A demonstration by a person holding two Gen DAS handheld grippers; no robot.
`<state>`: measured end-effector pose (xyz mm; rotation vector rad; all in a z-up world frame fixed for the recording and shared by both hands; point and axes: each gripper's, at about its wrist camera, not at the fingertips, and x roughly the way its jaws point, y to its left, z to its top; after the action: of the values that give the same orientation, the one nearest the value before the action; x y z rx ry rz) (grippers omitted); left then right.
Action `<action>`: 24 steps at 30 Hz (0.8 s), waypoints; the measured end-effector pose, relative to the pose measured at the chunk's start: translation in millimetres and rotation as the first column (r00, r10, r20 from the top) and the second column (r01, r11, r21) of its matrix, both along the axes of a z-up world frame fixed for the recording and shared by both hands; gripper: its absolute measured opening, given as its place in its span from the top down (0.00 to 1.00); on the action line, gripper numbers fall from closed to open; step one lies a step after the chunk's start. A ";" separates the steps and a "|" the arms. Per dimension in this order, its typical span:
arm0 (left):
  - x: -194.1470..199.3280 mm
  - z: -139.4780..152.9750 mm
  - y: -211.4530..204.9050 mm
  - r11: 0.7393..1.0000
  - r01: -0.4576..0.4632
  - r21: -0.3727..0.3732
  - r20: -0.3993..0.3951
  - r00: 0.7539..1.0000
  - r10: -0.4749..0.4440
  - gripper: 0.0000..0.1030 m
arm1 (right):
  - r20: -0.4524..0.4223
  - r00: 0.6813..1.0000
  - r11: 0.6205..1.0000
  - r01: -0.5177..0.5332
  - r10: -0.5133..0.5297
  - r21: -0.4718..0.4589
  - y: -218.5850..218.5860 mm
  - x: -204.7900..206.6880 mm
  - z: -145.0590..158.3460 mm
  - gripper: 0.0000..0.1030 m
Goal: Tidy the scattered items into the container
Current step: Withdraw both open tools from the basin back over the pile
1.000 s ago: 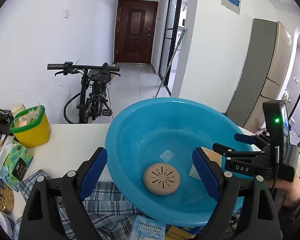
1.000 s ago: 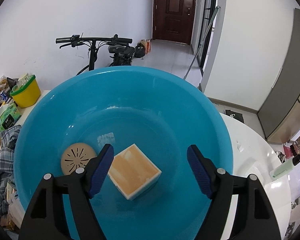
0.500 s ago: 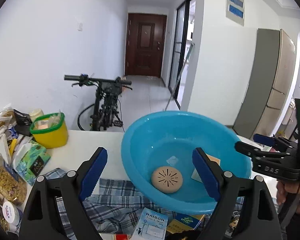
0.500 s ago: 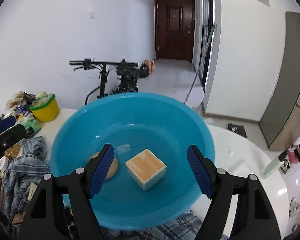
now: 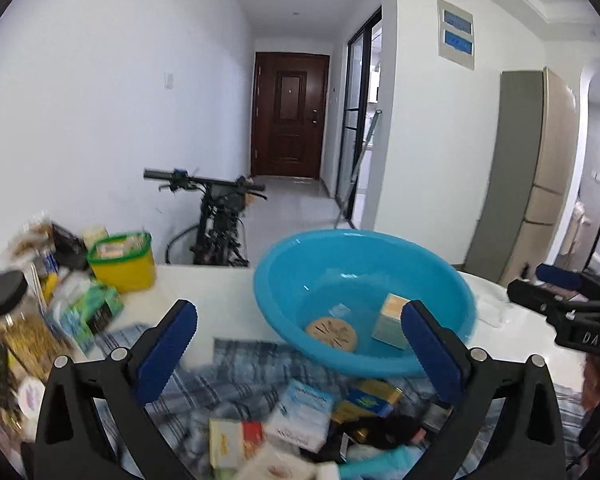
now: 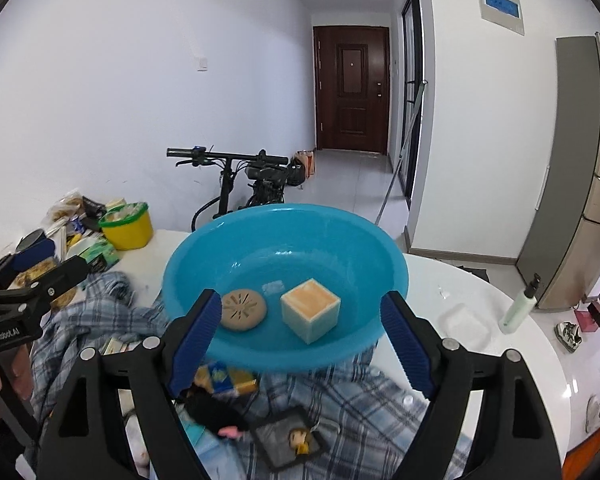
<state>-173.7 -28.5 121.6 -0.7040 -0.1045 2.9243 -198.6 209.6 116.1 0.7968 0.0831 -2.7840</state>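
With both my left gripper (image 5: 298, 338) and right gripper (image 6: 300, 330) spread and empty, having just widened, I should next approach one box squarely among the clutter below the basin (image 6: 204, 252).

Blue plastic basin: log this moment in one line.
blue plastic basin: holds tan round vented disc, orange-topped cube box | left gripper: open, empty | right gripper: open, empty
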 end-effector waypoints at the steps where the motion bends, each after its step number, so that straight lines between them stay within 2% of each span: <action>1: 7.2 -2.5 -2.1 1.000 0.007 0.020 0.007 1.000 -0.007 0.00 | -0.004 1.000 1.000 0.002 -0.002 0.005 -0.4 7.2 -1.8 0.21; 8: 42.8 -25.3 -8.1 0.998 0.013 0.063 0.056 0.998 -0.017 0.00 | 0.006 1.000 0.999 0.009 -0.009 -0.036 2.2 50.8 -26.7 0.14; 17: 83.1 -52.6 -2.0 0.999 0.011 0.042 0.084 0.996 -0.014 0.00 | 0.024 0.997 0.996 0.072 -0.070 -0.054 16.9 105.4 -61.9 0.14; 24: 103.3 -76.7 9.2 0.999 0.042 0.020 0.134 0.990 -0.044 0.00 | 0.074 0.990 0.989 0.129 -0.123 -0.076 37.6 118.2 -79.6 0.14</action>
<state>-70.4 -19.4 44.9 -0.8886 -0.1257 2.8300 -80.4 247.2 36.5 0.9062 -0.0944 -2.8531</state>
